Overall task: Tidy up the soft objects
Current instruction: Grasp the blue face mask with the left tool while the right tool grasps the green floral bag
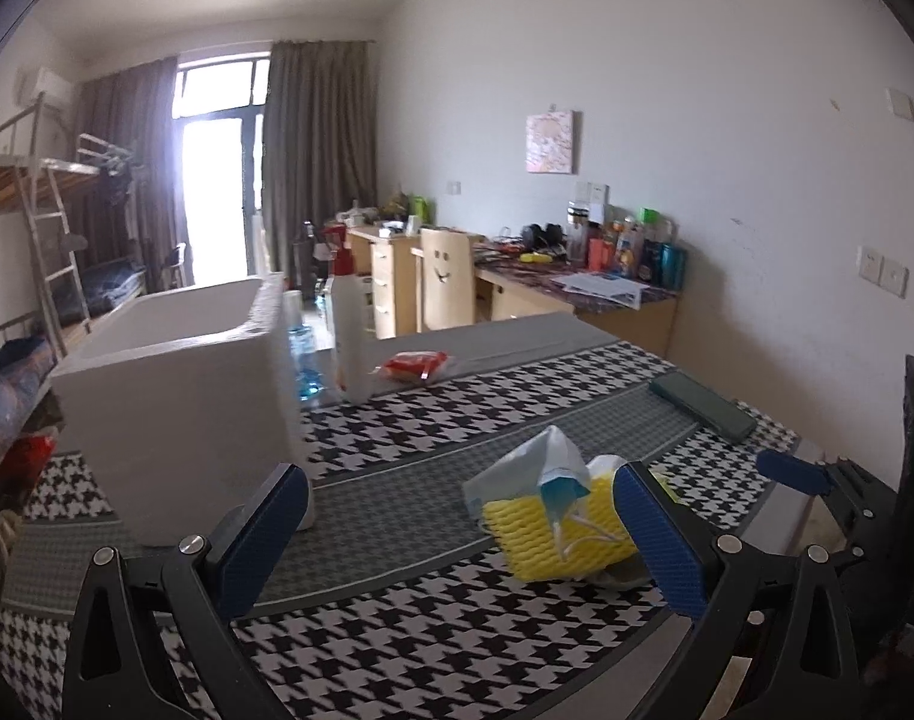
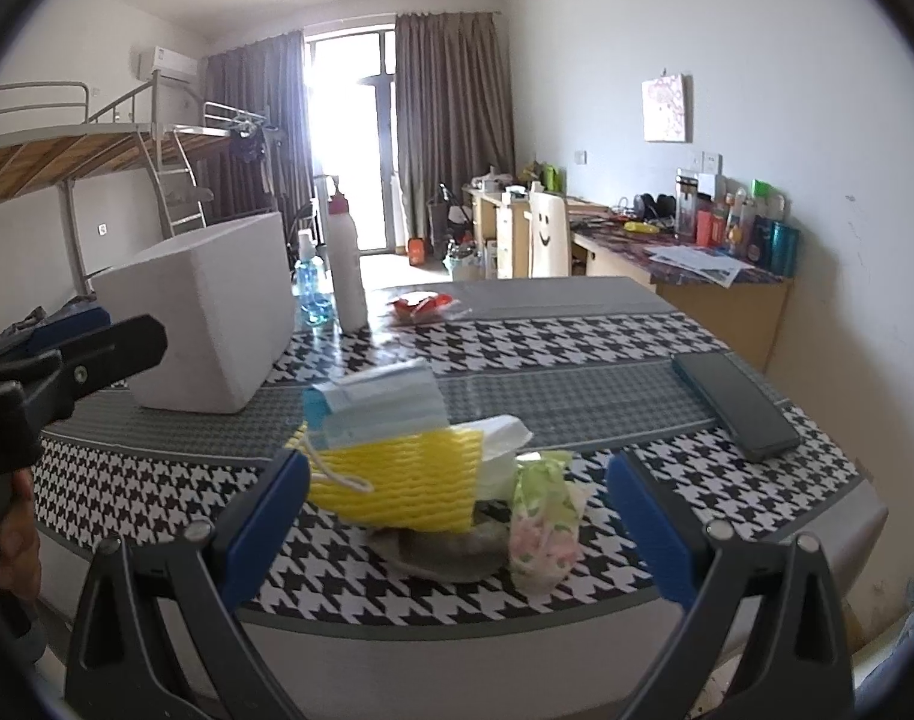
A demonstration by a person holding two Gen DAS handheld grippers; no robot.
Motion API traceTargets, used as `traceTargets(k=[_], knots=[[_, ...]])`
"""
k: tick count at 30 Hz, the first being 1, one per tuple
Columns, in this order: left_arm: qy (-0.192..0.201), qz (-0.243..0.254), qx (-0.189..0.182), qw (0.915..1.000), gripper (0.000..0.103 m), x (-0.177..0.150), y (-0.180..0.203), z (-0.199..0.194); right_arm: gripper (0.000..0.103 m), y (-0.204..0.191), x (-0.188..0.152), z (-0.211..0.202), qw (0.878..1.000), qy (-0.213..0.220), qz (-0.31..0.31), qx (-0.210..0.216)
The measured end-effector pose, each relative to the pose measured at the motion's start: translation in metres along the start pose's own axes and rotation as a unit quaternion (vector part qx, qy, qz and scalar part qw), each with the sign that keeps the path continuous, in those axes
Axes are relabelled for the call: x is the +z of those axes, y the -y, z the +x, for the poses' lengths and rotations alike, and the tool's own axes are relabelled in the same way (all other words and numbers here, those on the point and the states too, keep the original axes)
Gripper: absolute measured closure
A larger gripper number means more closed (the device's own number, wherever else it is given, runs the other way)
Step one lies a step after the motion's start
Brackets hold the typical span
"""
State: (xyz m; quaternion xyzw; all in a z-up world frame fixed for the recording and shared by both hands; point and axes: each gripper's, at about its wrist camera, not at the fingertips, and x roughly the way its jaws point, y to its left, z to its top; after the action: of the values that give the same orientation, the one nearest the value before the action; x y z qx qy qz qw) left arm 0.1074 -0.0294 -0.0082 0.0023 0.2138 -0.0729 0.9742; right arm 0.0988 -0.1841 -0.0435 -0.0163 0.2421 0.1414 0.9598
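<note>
Bare cloth point(image 2: 577, 384) lies between foam box point(image 2: 216, 324), soft pile point(image 2: 396, 474) and phone point(image 2: 736, 405).

A dark phone point(image 2: 736, 405) lies on the houndstooth tablecloth point(image 2: 577, 336), well apart from the white bottle point(image 2: 345, 267) (red-capped).

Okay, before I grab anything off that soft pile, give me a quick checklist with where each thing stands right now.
1. Right gripper open: ok.
2. Left gripper open: ok.
3. Both grippers empty: ok.
4. Pile lined up between right fingers: ok; yellow foam net and face mask sit ahead.
5. White foam box open on top to receive items: ok.
6. Phone clear of the pile: ok.
</note>
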Motion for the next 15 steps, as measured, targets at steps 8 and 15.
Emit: traceTargets(k=[8, 15], knots=[[-0.022, 0.004, -0.024, 0.9995, 0.001, 0.004, 0.011, 0.022, 0.002, 0.012, -0.004, 0.009, 1.000, -0.012, 0.008, -0.009], [-0.046, -0.004, -0.040, 0.9982, 0.001, 0.006, 0.017, 0.048, 0.002, 0.023, -0.008, 0.018, 0.999, -0.026, 0.017, -0.010]])
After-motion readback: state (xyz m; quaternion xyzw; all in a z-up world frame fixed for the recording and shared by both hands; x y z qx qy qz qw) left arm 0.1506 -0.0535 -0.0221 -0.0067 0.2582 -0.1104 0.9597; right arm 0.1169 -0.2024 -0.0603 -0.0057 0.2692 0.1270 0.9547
